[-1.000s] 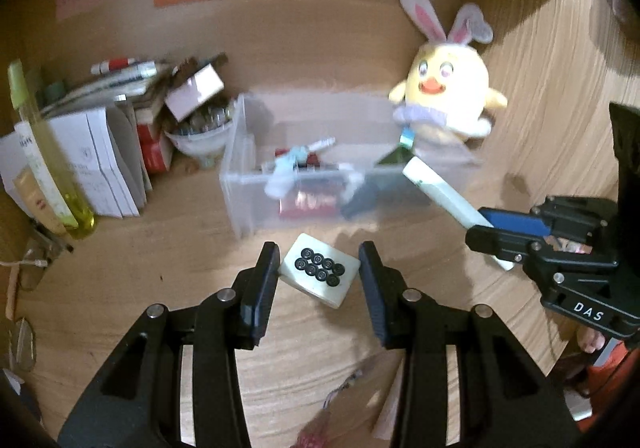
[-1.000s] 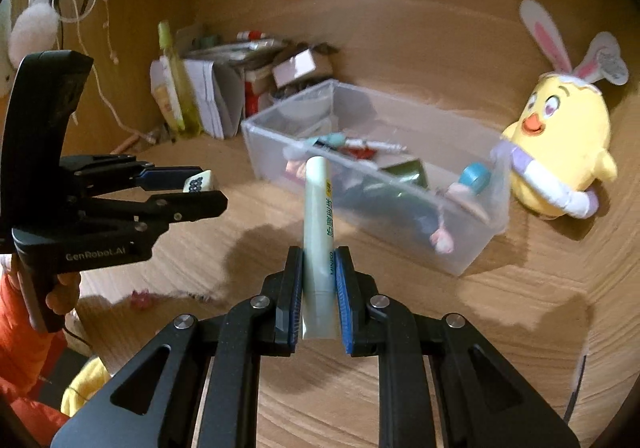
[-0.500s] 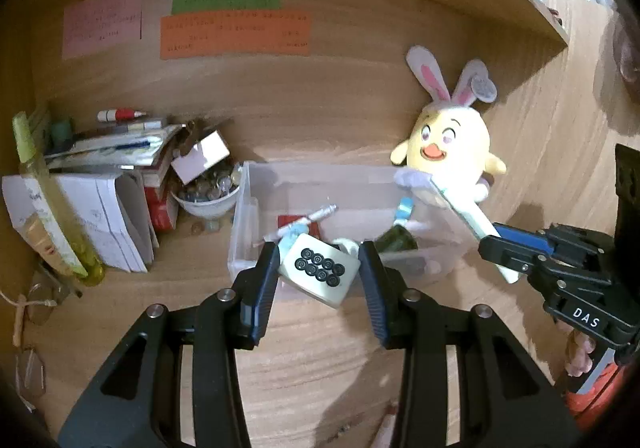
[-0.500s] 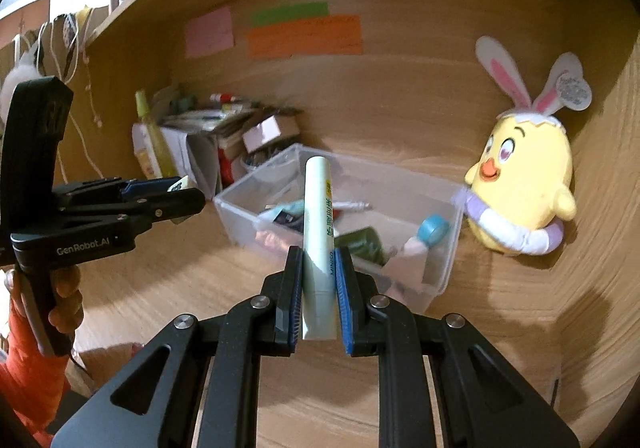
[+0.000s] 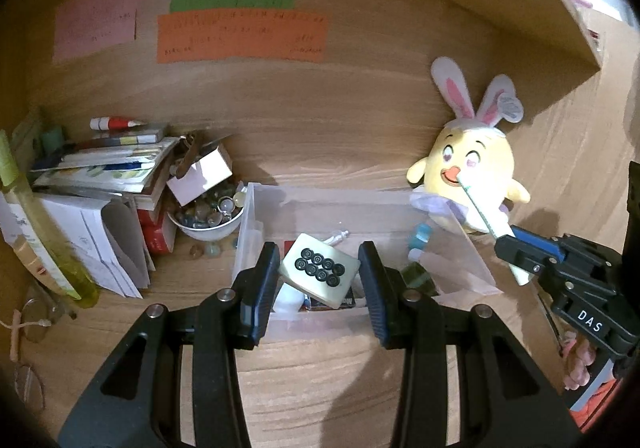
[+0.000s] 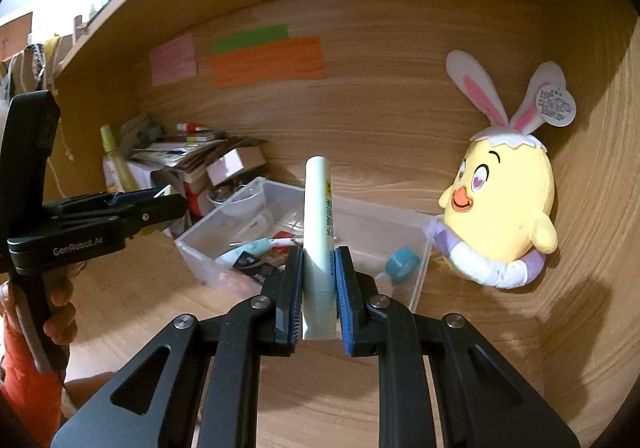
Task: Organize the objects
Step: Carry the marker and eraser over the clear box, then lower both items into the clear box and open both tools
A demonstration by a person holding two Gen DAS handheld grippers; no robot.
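Note:
My left gripper [image 5: 318,274] is shut on a cream mahjong tile [image 5: 319,271] with black dots and holds it above the near side of the clear plastic bin [image 5: 256,224]. My right gripper [image 6: 318,276] is shut on a pale green tube [image 6: 318,224] that points up, held in front of the same bin [image 6: 200,248]. The bin holds pens, a teal tape roll [image 6: 402,262] and small packets. The right gripper also shows at the right of the left wrist view [image 5: 520,254], and the left gripper at the left of the right wrist view [image 6: 160,200].
A yellow bunny-eared plush [image 5: 468,168] sits right of the bin against the wooden back wall. A white bowl of glass marbles [image 5: 208,214], a small box, stacked books and papers [image 5: 104,168] and a yellow-green bottle [image 5: 44,232] crowd the left. Glasses [image 5: 30,324] lie at the near left.
Both grippers have lifted and moved toward the bin with their objects still held. The tile now hangs over the bin's near side instead of over the desk.

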